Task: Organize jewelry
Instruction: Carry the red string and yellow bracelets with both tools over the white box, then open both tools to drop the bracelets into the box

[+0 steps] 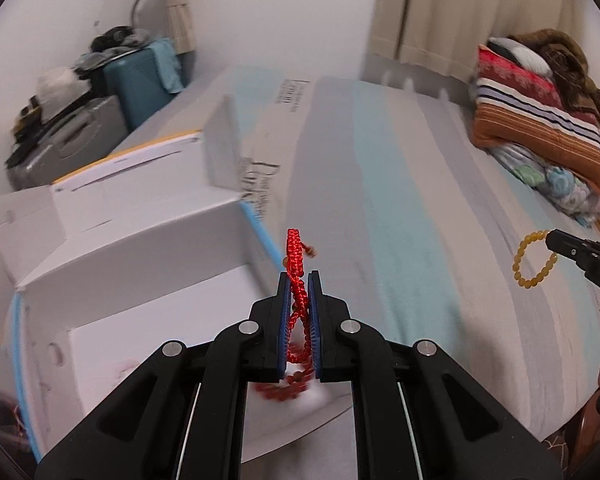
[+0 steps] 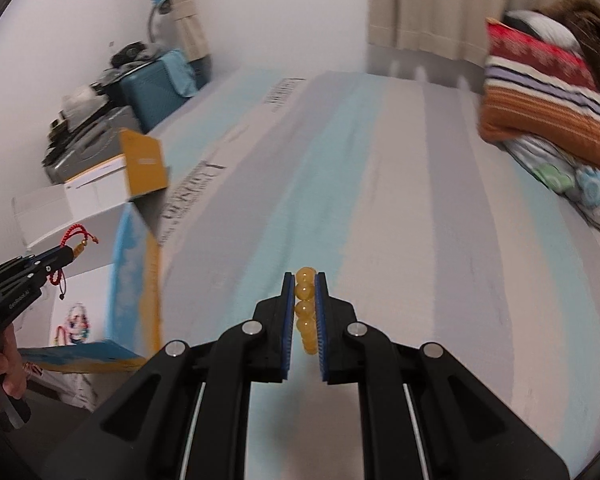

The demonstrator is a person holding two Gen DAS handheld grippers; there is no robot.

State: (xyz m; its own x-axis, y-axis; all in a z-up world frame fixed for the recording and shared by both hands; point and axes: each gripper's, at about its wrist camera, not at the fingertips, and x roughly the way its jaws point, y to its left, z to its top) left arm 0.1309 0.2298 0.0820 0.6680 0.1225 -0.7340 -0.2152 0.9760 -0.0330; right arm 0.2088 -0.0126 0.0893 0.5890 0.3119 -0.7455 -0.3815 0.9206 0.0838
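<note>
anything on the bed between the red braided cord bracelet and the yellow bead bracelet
Nothing: in the left wrist view only bare striped bedsheet shows between the red braided cord bracelet and the yellow bead bracelet.

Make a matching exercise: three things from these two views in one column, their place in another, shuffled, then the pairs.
1. red braided bracelet
2. yellow bead bracelet
3. folded blankets

A. stacked at the bed's far right edge
B. clamped in the left gripper
C. clamped in the right gripper

Pairs: 1-B, 2-C, 3-A
</note>
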